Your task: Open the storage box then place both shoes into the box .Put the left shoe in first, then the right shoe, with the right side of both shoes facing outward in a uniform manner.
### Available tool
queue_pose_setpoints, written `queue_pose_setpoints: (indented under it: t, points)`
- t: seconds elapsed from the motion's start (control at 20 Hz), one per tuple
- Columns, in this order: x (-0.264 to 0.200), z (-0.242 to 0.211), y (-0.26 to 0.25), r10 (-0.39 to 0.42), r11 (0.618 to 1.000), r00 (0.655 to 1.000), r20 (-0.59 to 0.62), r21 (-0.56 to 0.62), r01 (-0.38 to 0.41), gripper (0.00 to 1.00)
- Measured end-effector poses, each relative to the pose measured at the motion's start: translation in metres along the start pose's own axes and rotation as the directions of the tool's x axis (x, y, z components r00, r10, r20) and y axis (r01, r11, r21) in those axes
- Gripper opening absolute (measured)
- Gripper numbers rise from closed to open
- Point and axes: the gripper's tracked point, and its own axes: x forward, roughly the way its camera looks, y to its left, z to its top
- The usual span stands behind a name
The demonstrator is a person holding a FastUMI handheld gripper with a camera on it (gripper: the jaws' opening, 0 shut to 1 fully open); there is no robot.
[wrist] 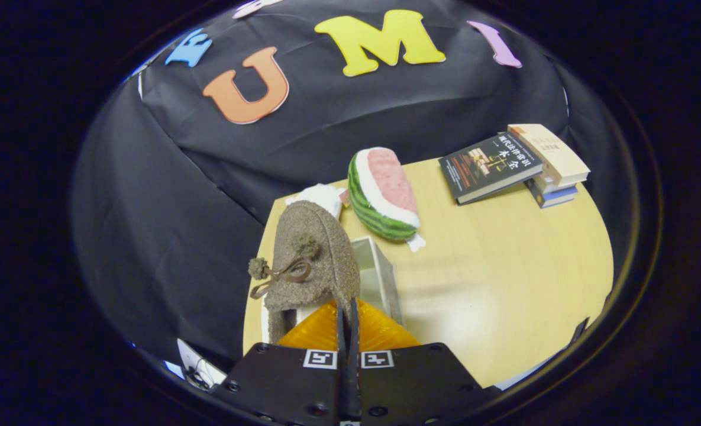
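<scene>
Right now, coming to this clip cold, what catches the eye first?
The brown fuzzy shoe with pom-pom laces, hanging just ahead of the gripper, whose fingers are pinched together on its edge. Behind it on the wooden table lies a watermelon-slice plush, with a stack of books at the far corner.

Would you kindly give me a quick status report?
Claw shut on brown shoe's edge. Shoe held over open storage box. Watermelon plush beyond box, apart.
</scene>
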Motion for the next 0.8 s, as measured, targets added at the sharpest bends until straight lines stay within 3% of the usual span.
queue_pose_setpoints:
  t: [0.35, 0.8]
  points:
    - [0.039, -0.032, -0.018, -0.154, 0.986, 0.988, -0.020, -0.070, 0.152, 0.00]
    - [0.078, -0.064, -0.044, -0.332, 0.937, 0.941, -0.064, -0.137, 0.322, 0.00]
